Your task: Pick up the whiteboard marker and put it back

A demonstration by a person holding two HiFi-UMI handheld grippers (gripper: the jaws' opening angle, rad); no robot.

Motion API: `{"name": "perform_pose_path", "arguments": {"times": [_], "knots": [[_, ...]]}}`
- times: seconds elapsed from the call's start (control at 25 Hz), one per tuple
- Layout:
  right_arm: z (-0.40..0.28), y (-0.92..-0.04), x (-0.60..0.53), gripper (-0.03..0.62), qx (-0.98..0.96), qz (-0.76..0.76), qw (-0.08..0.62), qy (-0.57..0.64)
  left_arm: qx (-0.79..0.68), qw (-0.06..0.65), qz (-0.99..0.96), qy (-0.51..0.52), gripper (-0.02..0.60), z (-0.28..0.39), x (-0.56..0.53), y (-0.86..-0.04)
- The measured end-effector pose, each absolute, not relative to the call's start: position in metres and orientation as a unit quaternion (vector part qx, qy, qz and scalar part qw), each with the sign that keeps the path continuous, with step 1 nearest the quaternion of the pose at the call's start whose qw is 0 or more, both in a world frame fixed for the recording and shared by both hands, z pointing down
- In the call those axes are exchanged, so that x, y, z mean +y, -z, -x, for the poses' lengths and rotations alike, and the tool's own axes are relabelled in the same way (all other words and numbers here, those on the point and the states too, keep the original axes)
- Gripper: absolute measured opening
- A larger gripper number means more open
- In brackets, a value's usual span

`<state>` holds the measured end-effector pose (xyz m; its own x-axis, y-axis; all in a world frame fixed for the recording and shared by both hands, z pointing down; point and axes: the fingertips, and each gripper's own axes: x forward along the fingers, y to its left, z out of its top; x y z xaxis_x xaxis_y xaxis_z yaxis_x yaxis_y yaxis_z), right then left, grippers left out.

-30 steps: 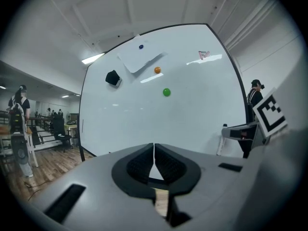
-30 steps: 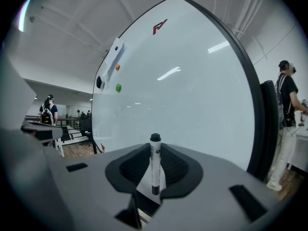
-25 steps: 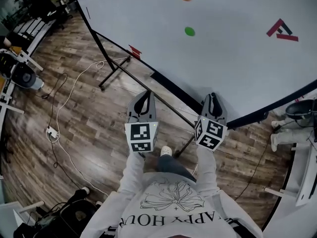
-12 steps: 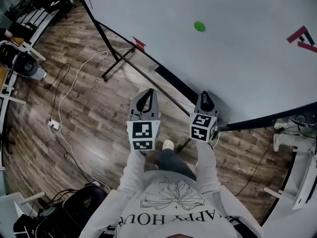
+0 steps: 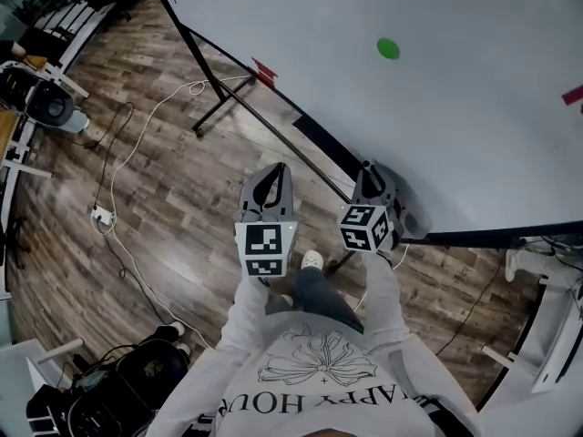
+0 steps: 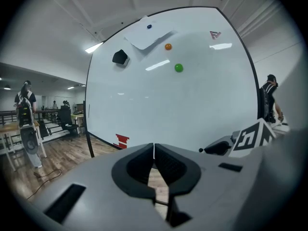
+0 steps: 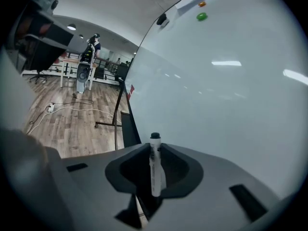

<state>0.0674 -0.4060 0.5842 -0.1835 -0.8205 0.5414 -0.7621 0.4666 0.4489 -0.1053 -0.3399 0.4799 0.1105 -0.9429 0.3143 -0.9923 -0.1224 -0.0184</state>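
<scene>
A white whiteboard marker (image 7: pixel 154 165) with a black cap stands clamped between the jaws of my right gripper (image 7: pixel 155 150), cap end forward. In the head view the right gripper (image 5: pixel 369 173) is low at the bottom edge of the whiteboard (image 5: pixel 437 116), beside its black tray rail (image 5: pixel 319 144); the marker is hidden there. My left gripper (image 5: pixel 271 178) hangs a little to the left over the wooden floor. In the left gripper view its jaws (image 6: pixel 154 148) meet at the tips with nothing between them. The right gripper's marker cube (image 6: pixel 252 136) shows at that view's right.
The whiteboard carries a green magnet (image 5: pixel 388 48), an orange magnet (image 6: pixel 168 46), a paper sheet (image 6: pixel 146 35) and a black eraser (image 6: pixel 120 57). Its black stand legs (image 5: pixel 211 116) and white cables (image 5: pixel 127 180) cross the floor. A person (image 6: pixel 269 100) stands right of the board; another (image 6: pixel 26 105) far left.
The right gripper has sunk toward the board's bottom rail and rolled, its cube face turning. The left gripper has dropped slightly. The view has shifted so the board sits higher and further right.
</scene>
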Motion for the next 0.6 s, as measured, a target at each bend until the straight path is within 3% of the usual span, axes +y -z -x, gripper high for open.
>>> {"name": "perform_pose_path", "arguments": {"times": [0.36,0.6], "knots": [[-0.058,-0.63,-0.412,0.072,-0.765,-0.482,0.424,0.047,-0.665,0.111,-0.727,-0.131,0.011,0.121,-0.34,-0.492],[-0.058,-0.626,-0.412,0.101,-0.767,-0.489,0.413,0.041,-0.667,0.116,-0.725,-0.129,0.009,0.124,-0.34,-0.494]]}}
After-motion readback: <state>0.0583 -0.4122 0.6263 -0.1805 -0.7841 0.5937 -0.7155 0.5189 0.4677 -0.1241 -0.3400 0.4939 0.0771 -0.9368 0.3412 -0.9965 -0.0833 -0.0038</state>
